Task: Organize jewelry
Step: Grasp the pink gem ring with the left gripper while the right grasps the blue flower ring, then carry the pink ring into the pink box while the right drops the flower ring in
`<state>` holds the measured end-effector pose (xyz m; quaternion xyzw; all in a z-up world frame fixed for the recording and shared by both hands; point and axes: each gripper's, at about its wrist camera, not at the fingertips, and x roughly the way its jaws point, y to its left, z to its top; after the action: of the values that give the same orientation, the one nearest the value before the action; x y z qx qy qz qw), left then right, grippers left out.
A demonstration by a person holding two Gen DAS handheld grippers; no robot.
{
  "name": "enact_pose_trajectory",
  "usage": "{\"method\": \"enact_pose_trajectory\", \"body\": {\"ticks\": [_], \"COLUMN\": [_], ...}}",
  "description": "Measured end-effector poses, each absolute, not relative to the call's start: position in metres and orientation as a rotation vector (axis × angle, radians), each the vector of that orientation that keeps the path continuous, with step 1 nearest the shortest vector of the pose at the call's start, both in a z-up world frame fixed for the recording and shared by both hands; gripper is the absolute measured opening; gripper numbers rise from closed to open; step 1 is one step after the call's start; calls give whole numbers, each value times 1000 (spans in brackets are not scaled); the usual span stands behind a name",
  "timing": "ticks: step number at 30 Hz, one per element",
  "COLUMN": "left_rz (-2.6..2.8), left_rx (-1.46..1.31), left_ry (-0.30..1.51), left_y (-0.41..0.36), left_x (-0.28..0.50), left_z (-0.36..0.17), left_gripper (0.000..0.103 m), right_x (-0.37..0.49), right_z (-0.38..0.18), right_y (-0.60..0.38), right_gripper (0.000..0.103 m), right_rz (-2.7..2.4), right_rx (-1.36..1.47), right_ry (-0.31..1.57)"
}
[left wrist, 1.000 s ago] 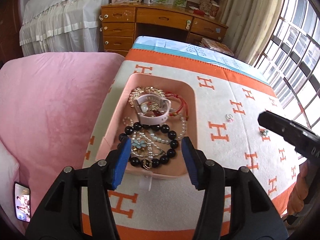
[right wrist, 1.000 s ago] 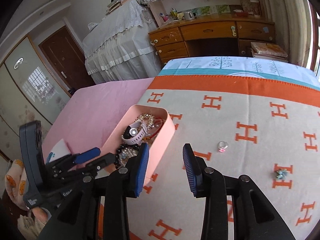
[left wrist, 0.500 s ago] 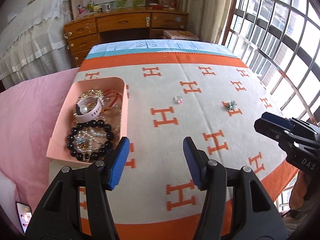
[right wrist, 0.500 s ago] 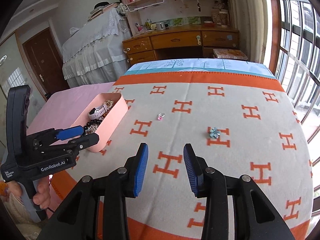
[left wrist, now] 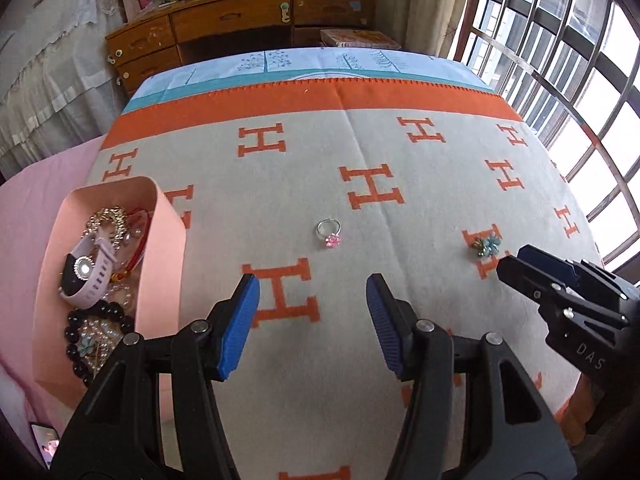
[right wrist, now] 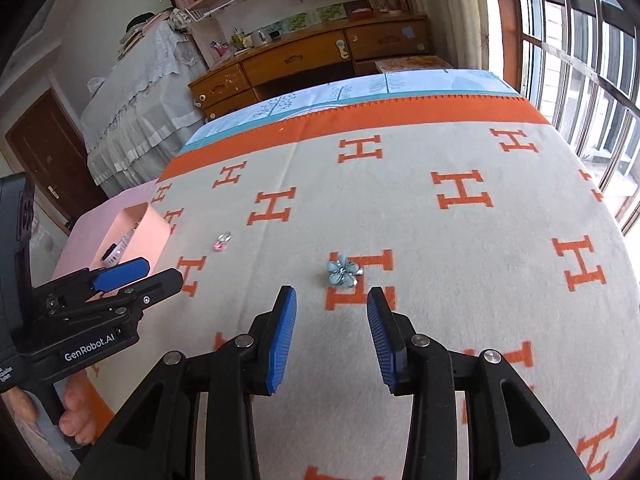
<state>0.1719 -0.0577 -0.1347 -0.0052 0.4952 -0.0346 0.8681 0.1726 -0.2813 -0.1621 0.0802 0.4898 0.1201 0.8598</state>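
Hovering left gripper [left wrist: 312, 328] and right gripper [right wrist: 331, 338], jaws apart, empty, ring [left wrist: 329, 232], box [left wrist: 160, 248] nearby

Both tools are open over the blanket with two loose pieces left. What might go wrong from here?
The ring lies flat on the soft blanket, so the left tool may pinch fabric and miss it. The blue flower piece is small, and the right tool could push it aside while closing. The pink box already looks crowded, so a careless drop could land outside.

blanket [left wrist: 360, 152]: matt woven cloth | ring [left wrist: 329, 228]: shiny metal | desk [right wrist: 304, 56]: glossy wood
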Motion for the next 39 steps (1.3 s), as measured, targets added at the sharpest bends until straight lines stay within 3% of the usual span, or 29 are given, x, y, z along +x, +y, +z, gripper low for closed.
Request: {"method": "enact_pose_trajectory", "body": {"ticks": [10,14,16,24,31,39], "left_rz": [-15,11,22,50,67,89], "left_rx": [-31,-42,-45,-35,-34,-83], "left_ry": [1063,1057,1053,1040,1036,1019], "left_y": [-64,-62,-63,-79,-84,-79], "left_x": [203,205,205,210,213,208], "left_z": [-166,-165,-163,-161,-160,-160], "left_gripper": [53,50,48,25,12,8], "right_x": [198,194,190,187,184,182], "right_z": [-184,-186,-186,-188,-188,-188], "right_y": [-251,-244,-247,-269,-281,-283], "right_gripper": [37,24,19,18,18,18], "right_rz": [235,201,198,241,274,282], "right_rx": [1,-63,-55,84,161,177], "right_ry": [1027,991,974,958,956,955]}}
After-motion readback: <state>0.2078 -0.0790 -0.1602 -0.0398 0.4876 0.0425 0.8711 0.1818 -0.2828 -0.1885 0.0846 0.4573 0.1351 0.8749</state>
